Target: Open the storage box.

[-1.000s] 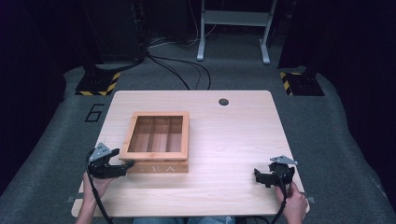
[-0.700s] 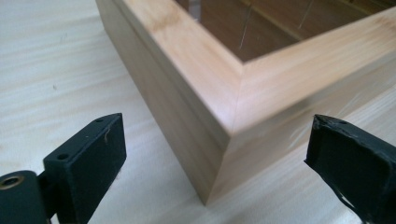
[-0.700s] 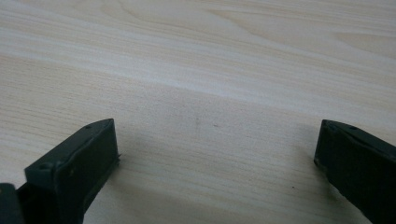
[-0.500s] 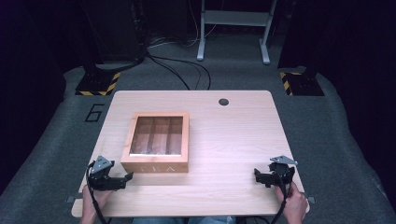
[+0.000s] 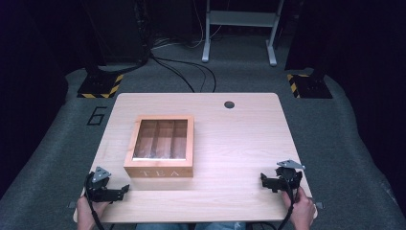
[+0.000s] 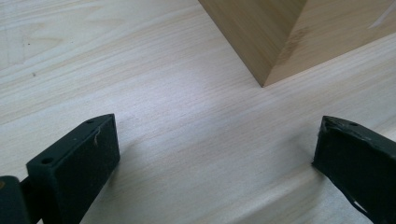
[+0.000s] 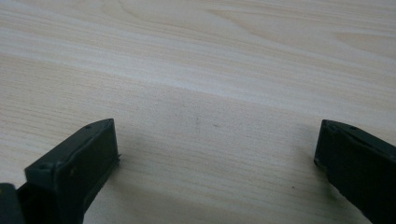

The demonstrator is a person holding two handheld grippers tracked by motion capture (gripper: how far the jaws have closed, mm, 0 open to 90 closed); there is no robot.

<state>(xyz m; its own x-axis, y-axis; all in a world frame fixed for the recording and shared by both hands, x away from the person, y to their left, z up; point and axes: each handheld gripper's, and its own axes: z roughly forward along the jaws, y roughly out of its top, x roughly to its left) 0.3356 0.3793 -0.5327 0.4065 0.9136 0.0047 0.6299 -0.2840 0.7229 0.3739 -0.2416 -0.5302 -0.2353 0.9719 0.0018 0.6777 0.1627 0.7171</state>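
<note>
A wooden tea box (image 5: 160, 146) with a glass lid and "TEA" on its front stands left of the table's middle, lid down. Its near corner (image 6: 280, 32) rises in the left gripper view. My left gripper (image 5: 120, 190) lies low at the table's near left corner, just short of the box's front left corner and apart from it. Its jaws have just been opening and stand wide (image 6: 217, 140) over bare wood, nothing between them. My right gripper (image 5: 266, 180) rests at the near right edge, also open (image 7: 217, 140) over bare tabletop.
The light wooden table (image 5: 239, 139) has a dark round hole (image 5: 229, 104) near its far edge. On the grey floor beyond stand two bases with yellow-black stripes (image 5: 100, 86) (image 5: 309, 85), cables, and a white frame's legs (image 5: 239, 28).
My left gripper has drawn back from the box's front left corner toward the table's near edge and sunk lower, its jaws spreading. The right gripper has kept still.
</note>
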